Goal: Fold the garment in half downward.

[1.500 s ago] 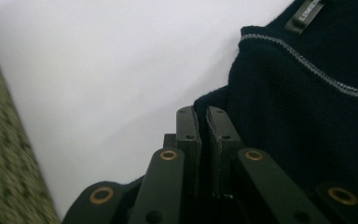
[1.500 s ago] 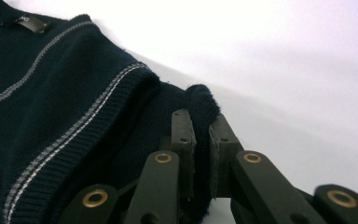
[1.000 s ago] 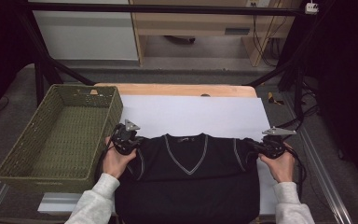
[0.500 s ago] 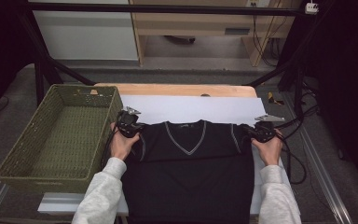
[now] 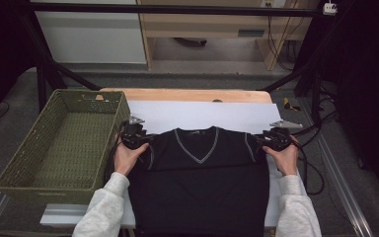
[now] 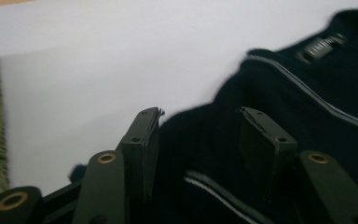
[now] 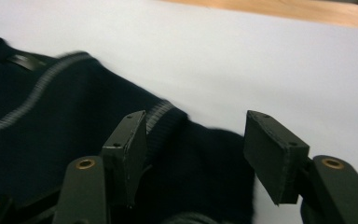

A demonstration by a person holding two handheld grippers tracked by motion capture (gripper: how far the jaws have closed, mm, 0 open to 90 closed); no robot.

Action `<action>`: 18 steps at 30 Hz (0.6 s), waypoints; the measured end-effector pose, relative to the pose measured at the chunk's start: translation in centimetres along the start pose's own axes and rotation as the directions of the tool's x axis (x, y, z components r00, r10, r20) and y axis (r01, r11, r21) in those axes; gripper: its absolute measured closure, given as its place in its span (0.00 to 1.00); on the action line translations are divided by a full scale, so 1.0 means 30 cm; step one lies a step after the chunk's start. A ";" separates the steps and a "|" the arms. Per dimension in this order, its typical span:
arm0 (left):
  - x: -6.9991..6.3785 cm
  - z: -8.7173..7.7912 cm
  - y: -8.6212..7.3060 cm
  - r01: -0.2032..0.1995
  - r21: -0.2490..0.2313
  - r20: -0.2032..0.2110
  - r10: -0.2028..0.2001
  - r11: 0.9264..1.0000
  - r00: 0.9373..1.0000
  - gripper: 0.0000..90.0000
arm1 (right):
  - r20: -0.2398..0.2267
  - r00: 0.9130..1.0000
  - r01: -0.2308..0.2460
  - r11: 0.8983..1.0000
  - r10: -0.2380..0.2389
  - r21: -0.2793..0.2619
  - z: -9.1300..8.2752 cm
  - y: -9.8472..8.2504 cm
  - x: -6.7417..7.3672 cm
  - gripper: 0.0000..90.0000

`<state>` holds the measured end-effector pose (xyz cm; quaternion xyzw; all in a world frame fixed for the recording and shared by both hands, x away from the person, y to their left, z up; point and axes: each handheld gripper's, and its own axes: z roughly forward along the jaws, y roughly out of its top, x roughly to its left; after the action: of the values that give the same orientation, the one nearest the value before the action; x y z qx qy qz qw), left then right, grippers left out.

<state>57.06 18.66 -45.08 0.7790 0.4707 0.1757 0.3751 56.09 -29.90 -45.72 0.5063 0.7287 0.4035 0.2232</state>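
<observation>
My left gripper (image 5: pixel 137 134) sits at the left shoulder of the black sweater (image 5: pixel 200 182), and my right gripper (image 5: pixel 275 138) at its right shoulder. Both sets of jaws have just been opening and now stand apart: in the left gripper view the shoulder cloth (image 6: pixel 200 140) lies loose between my pads, pressed by neither, and the right gripper view shows the same, with the sleeve end (image 7: pixel 200 158) in the gap. The sweater lies flat, V-neck toward the far edge of the table, on the white sheet (image 5: pixel 202 114), its hem running to the near edge. The green basket (image 5: pixel 64 143) stands at the table's left edge, just beside my left hand (image 5: pixel 128 157)
</observation>
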 end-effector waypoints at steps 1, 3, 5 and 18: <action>-0.006 -0.002 -0.008 -0.008 0.003 0.013 0.008 1.000 1.000 0.53 | -0.014 1.000 -0.002 1.000 0.001 -0.009 0.001 0.008 0.010 0.44; -0.015 0.000 -0.024 -0.018 0.018 0.033 0.018 1.000 0.999 0.56 | -0.044 0.999 -0.002 1.000 0.001 -0.017 0.009 0.022 0.032 0.46; -0.019 0.004 -0.036 -0.039 0.032 0.041 0.037 0.999 0.998 0.58 | -0.060 0.998 0.009 1.000 -0.010 -0.009 0.025 0.030 0.050 0.48; 0.026 0.057 -0.053 -0.016 0.034 0.058 0.014 0.999 0.998 0.74 | -0.052 0.999 0.015 0.997 -0.011 0.082 0.131 0.014 0.050 0.53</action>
<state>57.57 19.05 -47.45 0.7935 0.4568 0.1477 0.3741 58.61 -27.02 -47.50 0.4997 0.7535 0.3846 0.1857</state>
